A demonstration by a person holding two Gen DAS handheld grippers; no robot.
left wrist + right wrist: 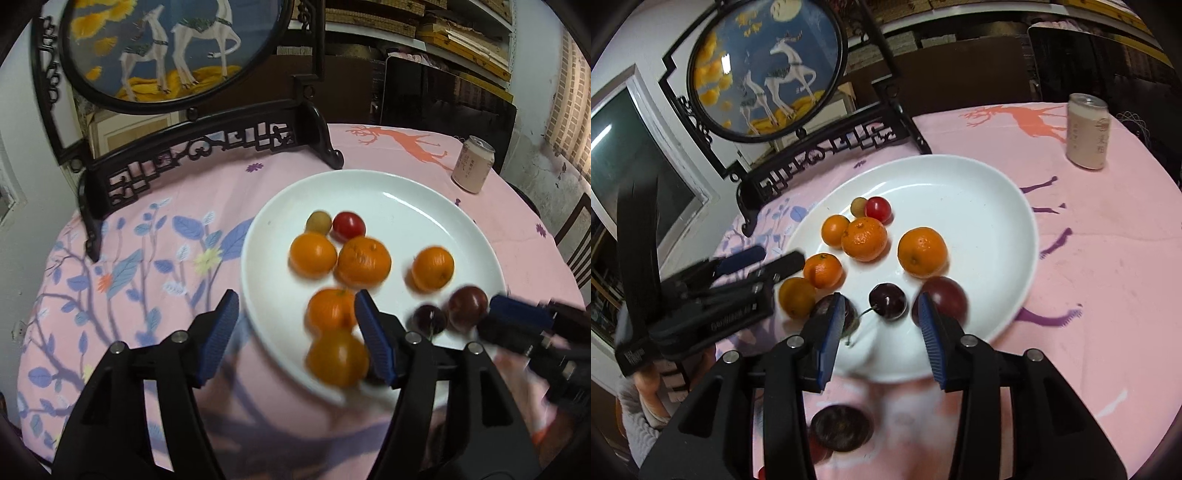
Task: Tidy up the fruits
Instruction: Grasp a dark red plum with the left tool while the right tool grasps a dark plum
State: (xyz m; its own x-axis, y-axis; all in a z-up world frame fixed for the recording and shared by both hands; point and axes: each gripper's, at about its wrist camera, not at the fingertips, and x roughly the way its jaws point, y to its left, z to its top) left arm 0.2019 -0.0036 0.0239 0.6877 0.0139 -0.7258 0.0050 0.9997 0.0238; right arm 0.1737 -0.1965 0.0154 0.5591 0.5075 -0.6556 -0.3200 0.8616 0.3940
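Oranges [364, 261] round, glossy — cherry [888, 301] dark

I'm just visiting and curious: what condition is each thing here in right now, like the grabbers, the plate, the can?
left gripper: open, empty, over the plate's near edge.
right gripper: open, empty, with a cherry ahead of its fingers.
plate: upright on the table, holding loose fruit.
cherry: lying on the plate, stem attached.
can: standing upright; whether opened, cannot tell.
dark round fruit: off the plate, on the cloth.
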